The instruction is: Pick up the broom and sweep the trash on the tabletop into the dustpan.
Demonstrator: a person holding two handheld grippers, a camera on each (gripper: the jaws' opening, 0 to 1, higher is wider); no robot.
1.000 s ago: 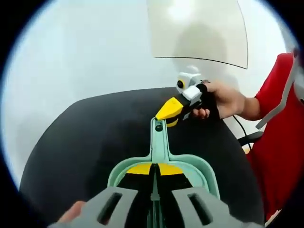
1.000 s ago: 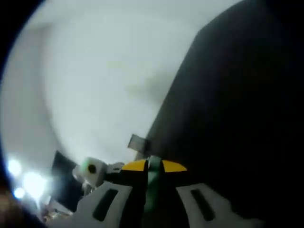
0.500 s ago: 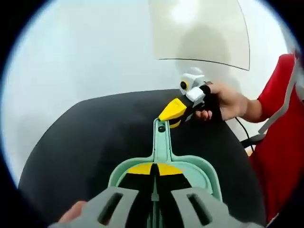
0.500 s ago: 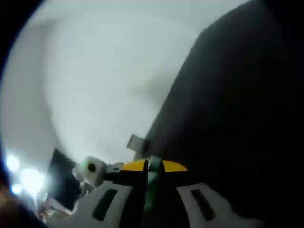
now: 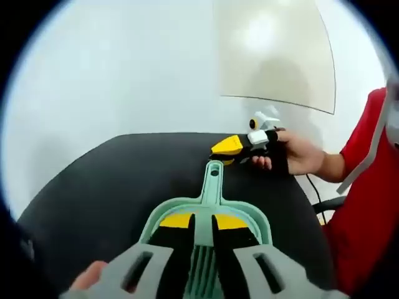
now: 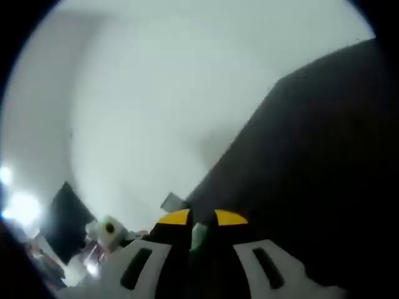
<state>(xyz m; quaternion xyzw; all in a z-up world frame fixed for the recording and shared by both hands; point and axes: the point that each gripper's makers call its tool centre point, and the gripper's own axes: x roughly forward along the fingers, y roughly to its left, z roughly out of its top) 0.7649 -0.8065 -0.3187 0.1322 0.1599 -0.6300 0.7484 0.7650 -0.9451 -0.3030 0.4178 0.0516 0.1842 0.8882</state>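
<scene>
Left gripper view: left hand-held gripper clenched on the dustpan; right hand-held gripper, at 1 o'clock, grips its handle. Keep it flat on the counter.

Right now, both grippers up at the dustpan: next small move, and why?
Probably close the right gripper on the handle of the green dustpan. Its yellow tips sit at the handle's holed end, while the left gripper straddles the ribbed piece in the pan. No trash is visible on the black tabletop.

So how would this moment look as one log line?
left gripper: shut on dustpan | right gripper: beside dustpan handle | black tabletop
</scene>
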